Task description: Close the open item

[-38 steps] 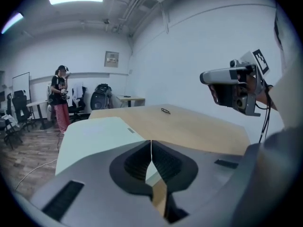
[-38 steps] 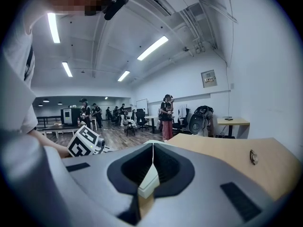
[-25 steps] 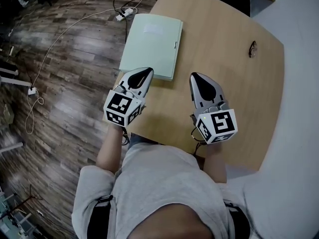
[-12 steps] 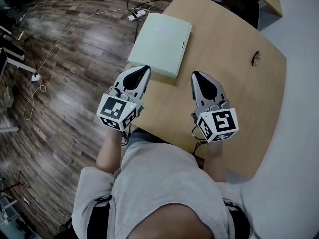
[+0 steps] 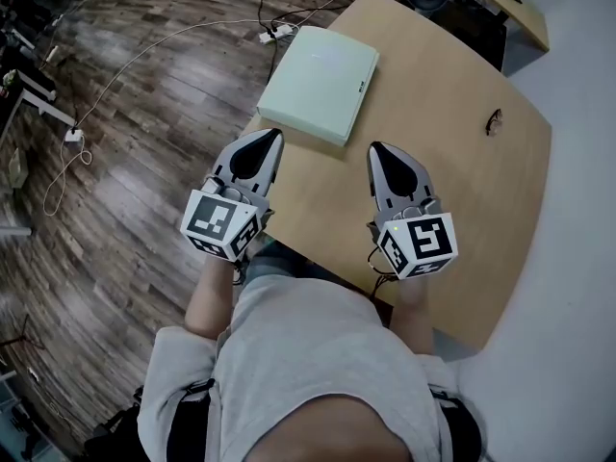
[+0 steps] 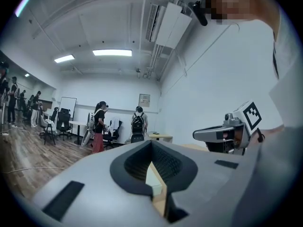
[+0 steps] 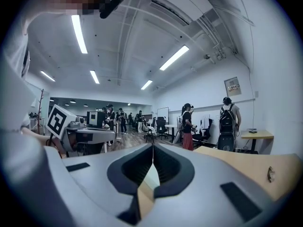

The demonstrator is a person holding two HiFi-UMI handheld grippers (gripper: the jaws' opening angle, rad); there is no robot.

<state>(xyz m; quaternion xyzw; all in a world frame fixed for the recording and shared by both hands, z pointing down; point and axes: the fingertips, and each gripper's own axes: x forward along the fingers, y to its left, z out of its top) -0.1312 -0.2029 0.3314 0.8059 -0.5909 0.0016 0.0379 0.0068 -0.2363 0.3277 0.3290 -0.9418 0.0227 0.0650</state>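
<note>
A: Anything gripped by the left gripper [image 5: 269, 139]?
B: Nothing. Jaws pressed fully together and empty, as seen in the left gripper view. Same for the right gripper [image 5: 378, 152]: jaws meeting at the tip, holding nothing.
A: And the pale green folder [image 5: 320, 83]?
B: Lying flat and closed at the far left corner of the wooden table [image 5: 452, 181].
A: Any change from a second ago?
B: Yes. Back then, left tip overlapping the folder's near edge. Now drawn back, just beside that edge near its left corner. Touching or not, impossible to tell from above. Marker cube [image 5: 219, 224] of that gripper now further out past the table's rim, above the wood-plank floor [image 5: 115, 181].
A: Right side moved as well?
B: Hardly. Over bare tabletop as before, near the folder's near right corner but clear of it.
A: Folder itself shifted?
B: Cannot tell. Higher and further right in the head view than before, but table and floor shifted the same way.
A: Anything else on the table?
B: Only a small dark object [image 5: 494, 121] near the far right edge, well apart from folder and grippers.
</note>
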